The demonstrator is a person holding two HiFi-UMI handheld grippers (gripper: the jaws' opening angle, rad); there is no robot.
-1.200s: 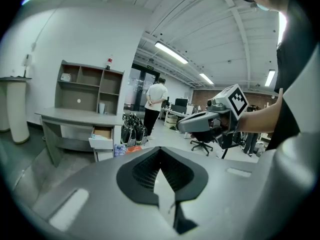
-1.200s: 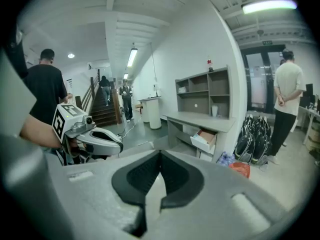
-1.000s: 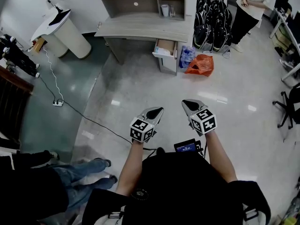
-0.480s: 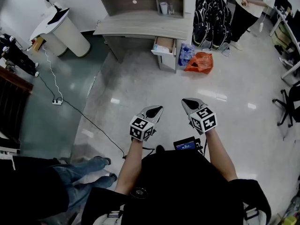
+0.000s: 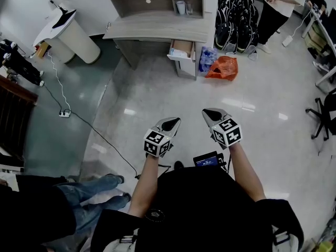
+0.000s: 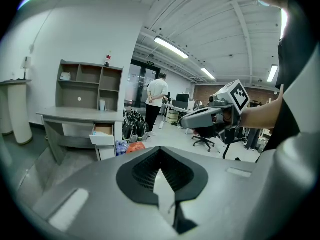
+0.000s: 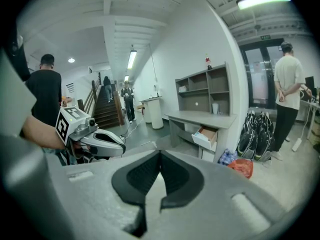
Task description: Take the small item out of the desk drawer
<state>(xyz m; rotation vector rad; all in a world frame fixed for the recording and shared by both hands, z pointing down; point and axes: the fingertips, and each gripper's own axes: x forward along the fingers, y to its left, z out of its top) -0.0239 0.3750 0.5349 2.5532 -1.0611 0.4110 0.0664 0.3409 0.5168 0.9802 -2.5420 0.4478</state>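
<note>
The grey desk (image 5: 157, 28) stands far ahead across the floor, its small drawer (image 5: 180, 50) pulled open. Something pale lies inside, too small to make out. My left gripper (image 5: 175, 121) and right gripper (image 5: 206, 111) are held side by side in front of the person's chest, far from the desk, both shut and empty. In the left gripper view the drawer (image 6: 102, 134) shows beyond the shut jaws, and the right gripper (image 6: 200, 118) is to the right. In the right gripper view the open drawer (image 7: 206, 136) is at centre right and the left gripper (image 7: 107, 144) at the left.
An orange bag (image 5: 222, 69) and a pack of bottles (image 5: 207, 58) lie beside the drawer, with black backpacks (image 5: 236, 20) behind. A person (image 5: 281, 4) stands at the back right. A cable (image 5: 105, 135) crosses the floor. Another person's legs (image 5: 89, 193) are at my left.
The desk and drawer sit slightly higher in the head view. Both grippers keep the same pose and stay shut.
</note>
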